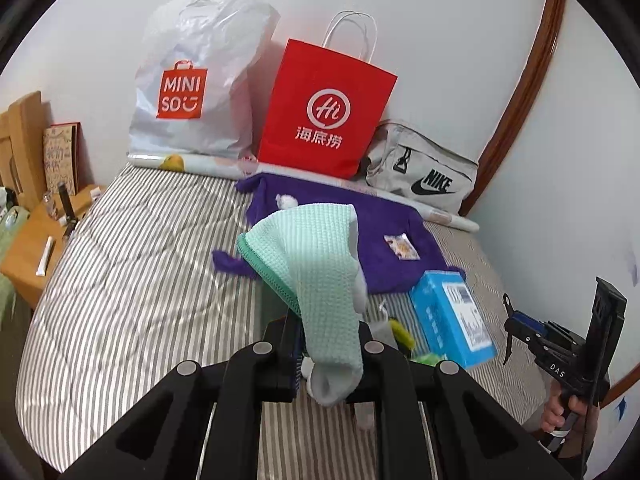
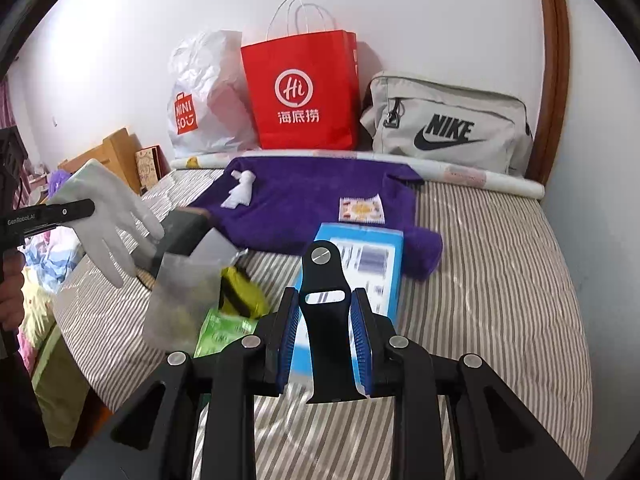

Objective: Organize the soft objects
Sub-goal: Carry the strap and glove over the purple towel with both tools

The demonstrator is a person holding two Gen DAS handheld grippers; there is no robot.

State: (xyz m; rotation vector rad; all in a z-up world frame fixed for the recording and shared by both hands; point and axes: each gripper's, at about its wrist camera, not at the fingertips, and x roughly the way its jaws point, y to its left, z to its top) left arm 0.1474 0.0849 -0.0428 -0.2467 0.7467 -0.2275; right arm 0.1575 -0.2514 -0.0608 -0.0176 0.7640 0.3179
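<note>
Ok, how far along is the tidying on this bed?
Nothing looks sorted yet; the purple towel lies spread on the bed. In hand: the left gripper grips a glove, the right gripper a black strap. Left: the white wad and sachet on the towel, plus the yellow item and green packet.

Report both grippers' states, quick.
Left gripper: shut on the mint-green waffle-knit cloth with a white glove.
Right gripper: shut on a black rubber strap.
</note>
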